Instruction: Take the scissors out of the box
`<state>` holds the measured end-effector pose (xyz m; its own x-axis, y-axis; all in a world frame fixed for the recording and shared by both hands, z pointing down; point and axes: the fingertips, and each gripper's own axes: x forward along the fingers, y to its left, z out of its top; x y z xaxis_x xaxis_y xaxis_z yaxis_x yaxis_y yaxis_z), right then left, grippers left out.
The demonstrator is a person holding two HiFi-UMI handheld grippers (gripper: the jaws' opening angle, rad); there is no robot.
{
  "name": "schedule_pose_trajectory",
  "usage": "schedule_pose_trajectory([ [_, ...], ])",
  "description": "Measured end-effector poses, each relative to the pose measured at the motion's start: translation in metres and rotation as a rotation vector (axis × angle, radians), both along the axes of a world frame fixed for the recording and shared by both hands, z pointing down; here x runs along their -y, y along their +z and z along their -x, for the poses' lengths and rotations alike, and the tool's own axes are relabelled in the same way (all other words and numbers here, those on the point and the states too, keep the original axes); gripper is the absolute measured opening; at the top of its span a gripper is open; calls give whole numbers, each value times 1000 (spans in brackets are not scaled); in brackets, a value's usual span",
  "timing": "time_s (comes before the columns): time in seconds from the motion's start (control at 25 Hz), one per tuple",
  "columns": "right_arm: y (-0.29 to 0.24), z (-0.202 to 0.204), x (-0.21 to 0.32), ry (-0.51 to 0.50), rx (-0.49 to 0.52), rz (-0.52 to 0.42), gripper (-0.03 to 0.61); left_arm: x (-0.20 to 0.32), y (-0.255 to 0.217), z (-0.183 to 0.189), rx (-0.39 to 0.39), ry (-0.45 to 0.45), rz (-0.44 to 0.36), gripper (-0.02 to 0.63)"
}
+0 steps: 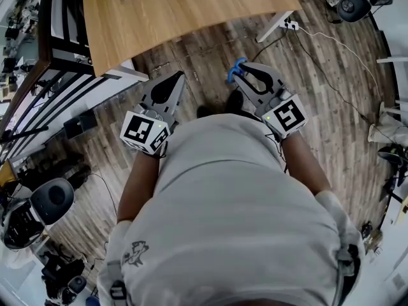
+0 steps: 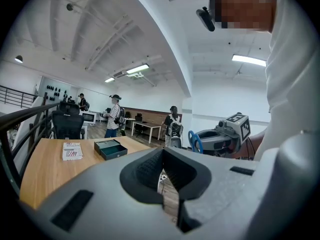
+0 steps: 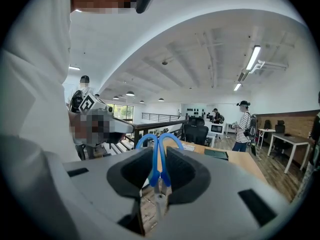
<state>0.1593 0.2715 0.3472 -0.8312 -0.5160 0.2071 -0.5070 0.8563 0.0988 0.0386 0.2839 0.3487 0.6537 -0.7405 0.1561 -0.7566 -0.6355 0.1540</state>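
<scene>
Jaws of the right gripper (image 3: 159,171) pinch the scissors (image 3: 158,156), blue handles poking out front, well away from the box (image 2: 111,149) near the far edge of the table (image 2: 45,171); the left gripper (image 2: 162,176) is closed on nothing.

Blue-handled scissors (image 3: 159,160) in right gripper (image 3: 159,181)

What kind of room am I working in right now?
Probably an open-plan office or lab: a long wooden table, a black office chair behind it, more desks further back where people stand, and strip lights on a high ceiling.
</scene>
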Motion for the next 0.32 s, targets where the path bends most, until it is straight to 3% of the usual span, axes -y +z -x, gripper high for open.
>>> schedule_pose_trajectory([
  [0.32, -8, -14, -22, -7, 1, -22, 92, -24, -7, -10, -1, -17, -12, 5],
])
